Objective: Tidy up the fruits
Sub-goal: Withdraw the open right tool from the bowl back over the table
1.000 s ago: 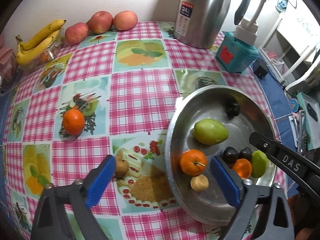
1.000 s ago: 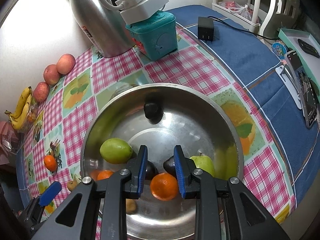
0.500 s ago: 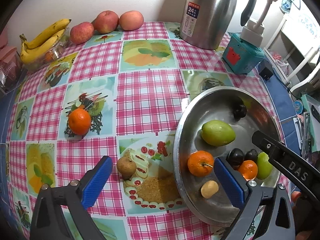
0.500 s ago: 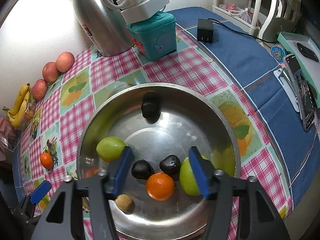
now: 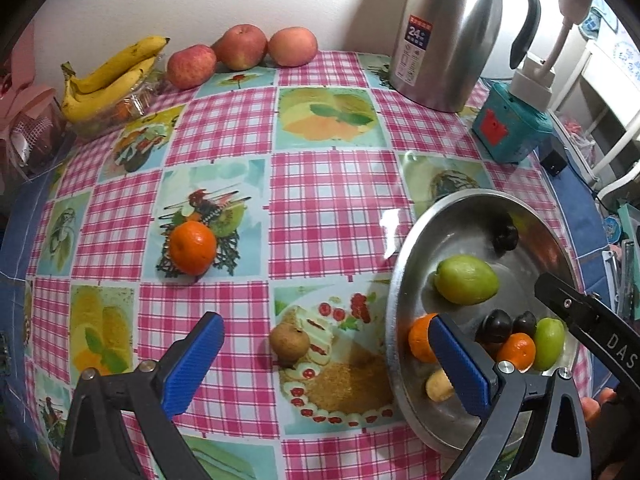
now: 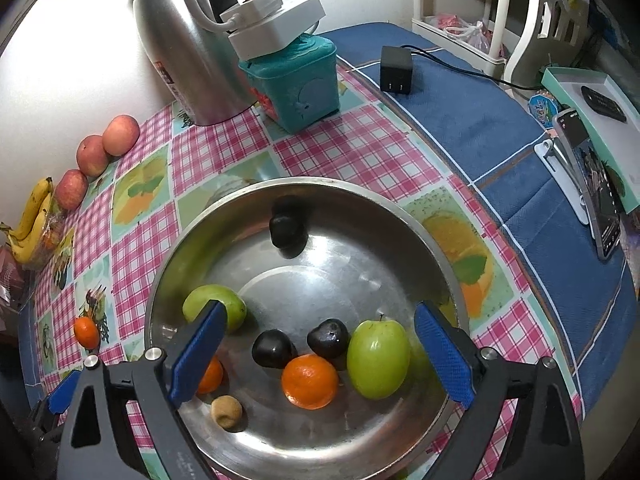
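The right gripper [image 6: 316,354] hangs over the steel bowl [image 6: 400,216] with its jaws spread wide; they have just been opening, and nothing is pinched between them. Under that gap, on the bowl's floor, lie an orange [image 6: 310,380], a green fruit [image 6: 378,358] touching it, and two dark plums [image 6: 274,348]. A third dark plum [image 6: 286,228] sits alone against the bowl's far wall, and another green fruit [image 6: 214,308], a second orange [image 6: 210,376] and a small tan fruit [image 6: 226,411] lie on the bowl's left side.

The left gripper [image 5: 326,360] is also open and empty. Its right finger reaches over the bowl's rim, while its left finger hangs over the checked tablecloth [image 5: 320,184]. Between them, just outside the bowl, sits a small brown fruit [image 5: 289,344]. A loose orange [image 5: 193,247] lies well to the left of the bowl, and three apples [image 5: 240,48] and bananas [image 5: 108,76] lie far beyond the bowl, by the wall.

The brown fruit looks like the next pick. It is small and round, so a closing finger that meets it off-centre could roll it away. The finger above the rim could knock the bowl and shift the fruit inside. The two grippers are close together, so they could collide.
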### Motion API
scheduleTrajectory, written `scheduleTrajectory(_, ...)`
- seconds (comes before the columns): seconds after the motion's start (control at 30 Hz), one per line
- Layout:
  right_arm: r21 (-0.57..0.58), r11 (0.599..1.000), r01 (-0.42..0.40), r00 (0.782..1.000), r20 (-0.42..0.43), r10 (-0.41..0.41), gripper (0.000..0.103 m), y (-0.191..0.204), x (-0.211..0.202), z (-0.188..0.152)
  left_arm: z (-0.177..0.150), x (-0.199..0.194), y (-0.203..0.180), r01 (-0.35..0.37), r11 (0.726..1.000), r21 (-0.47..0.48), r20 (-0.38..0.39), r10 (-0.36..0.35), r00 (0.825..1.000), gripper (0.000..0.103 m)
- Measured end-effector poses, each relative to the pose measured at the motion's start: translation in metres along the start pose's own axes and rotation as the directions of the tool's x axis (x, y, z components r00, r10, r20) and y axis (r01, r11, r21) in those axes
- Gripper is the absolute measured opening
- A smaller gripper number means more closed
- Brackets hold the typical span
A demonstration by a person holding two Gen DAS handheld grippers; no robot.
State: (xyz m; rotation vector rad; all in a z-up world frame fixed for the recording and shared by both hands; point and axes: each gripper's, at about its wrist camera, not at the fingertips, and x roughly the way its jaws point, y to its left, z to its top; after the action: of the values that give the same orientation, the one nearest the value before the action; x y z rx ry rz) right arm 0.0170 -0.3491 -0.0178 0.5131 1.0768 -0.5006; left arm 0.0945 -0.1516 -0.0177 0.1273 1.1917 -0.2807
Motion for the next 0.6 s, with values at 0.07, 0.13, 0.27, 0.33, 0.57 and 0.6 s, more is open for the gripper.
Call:
scheduleTrajectory(0.07,-0.001,1.0,-0.003,1.0,-0.003,0.003,0.095,0.001,0.0,-0.001,0.001,-0.001,0.002,0.001,1.0,0.0,-0.006,-0.001,1.0,0.103)
scheduleTrajectory(0.13,-0.006,1.0,-0.003,1.0,-0.01,0.003,0.095,0.002,0.001,-0.001,0.002,-0.001,0.005,0.003,1.0,0.002,-0.014,-0.003,1.0,0.103)
scheduleTrajectory(0.27,-0.033,0.999,-0.001,1.0,-0.028,0.0,0.095,0.009,0.003,-0.006,0.002,-0.003,0.009,-0.013,1.0,0.01,-0.013,0.013,1.0,0.103)
scheduleTrajectory(0.33,-0.043,0.999,-0.009,1.0,-0.03,0.008,0.095,0.012,0.003,-0.008,0.005,-0.008,0.014,-0.034,0.999,0.017,0.001,0.034,0.999,0.103)
scheduleTrajectory(0.57,-0.098,0.994,-0.037,0.999,-0.022,0.035,0.095,0.03,-0.003,-0.013,0.013,-0.025,0.05,-0.134,0.991,-0.019,0.06,0.135,0.989,0.103)
scheduleTrajectory(0.6,-0.107,0.993,-0.043,0.999,-0.022,0.041,0.095,0.034,-0.004,-0.014,0.014,-0.027,0.057,-0.143,0.989,-0.029,0.065,0.145,0.987,0.103)
